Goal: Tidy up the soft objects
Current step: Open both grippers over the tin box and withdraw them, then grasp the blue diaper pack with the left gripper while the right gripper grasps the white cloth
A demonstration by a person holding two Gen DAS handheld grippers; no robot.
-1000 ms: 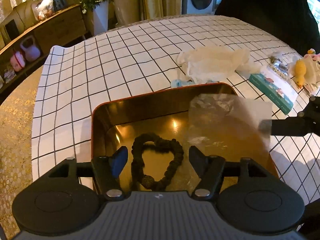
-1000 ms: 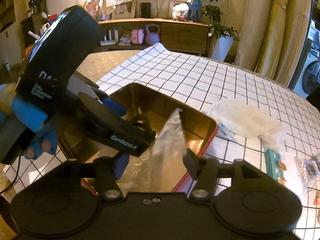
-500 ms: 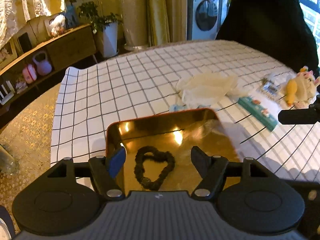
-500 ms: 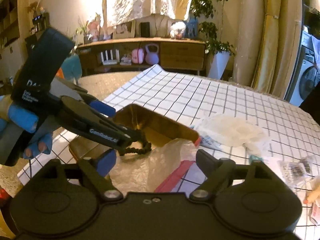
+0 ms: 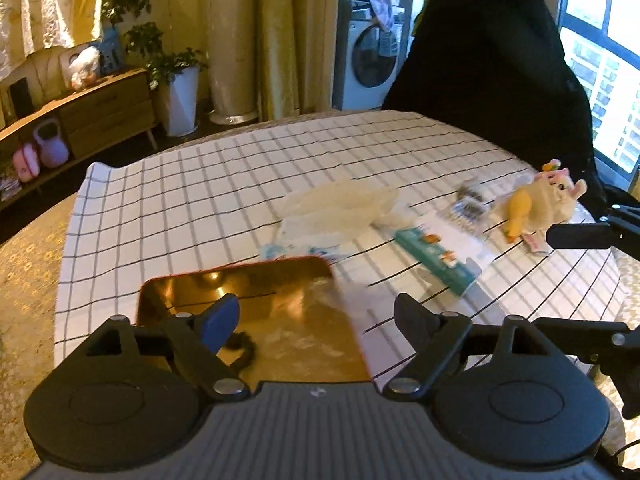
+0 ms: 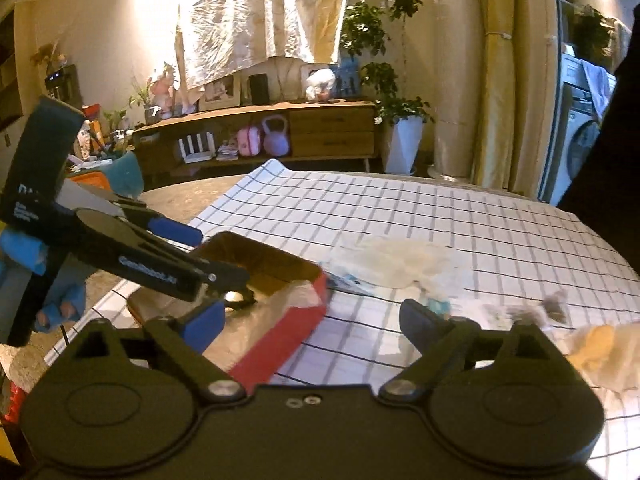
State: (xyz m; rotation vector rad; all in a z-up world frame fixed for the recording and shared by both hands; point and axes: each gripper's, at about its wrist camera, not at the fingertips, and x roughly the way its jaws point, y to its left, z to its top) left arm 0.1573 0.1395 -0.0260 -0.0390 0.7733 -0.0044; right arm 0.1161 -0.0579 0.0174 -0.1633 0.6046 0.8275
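Note:
A red tin with a gold inside point(image 5: 256, 284) point(image 6: 280, 344) stands on the checked cloth. In it lie a black bead bracelet point(image 5: 244, 350) point(image 6: 240, 298) and a clear plastic bag point(image 5: 316, 320) point(image 6: 298, 294) draped over its right rim. My left gripper point(image 5: 316, 316) is open and empty above the tin. My right gripper point(image 6: 316, 320) is open and empty, raised over the tin's right end. A yellow plush toy point(image 5: 536, 204) point(image 6: 600, 348) lies to the right. A white crumpled bag point(image 5: 340, 208) point(image 6: 404, 260) lies behind the tin.
A teal flat packet point(image 5: 436, 258) and a small clear packet with dark contents point(image 5: 468, 204) point(image 6: 552, 308) lie between the tin and the plush toy. A dark chair back point(image 5: 492, 64) stands at the table's far side. The table's left edge drops to a gold floor point(image 5: 28, 264).
The right gripper has opened and let go of the clear bag, which now rests in the tin, and has drawn back to the right. The left gripper has lifted and pulled back.

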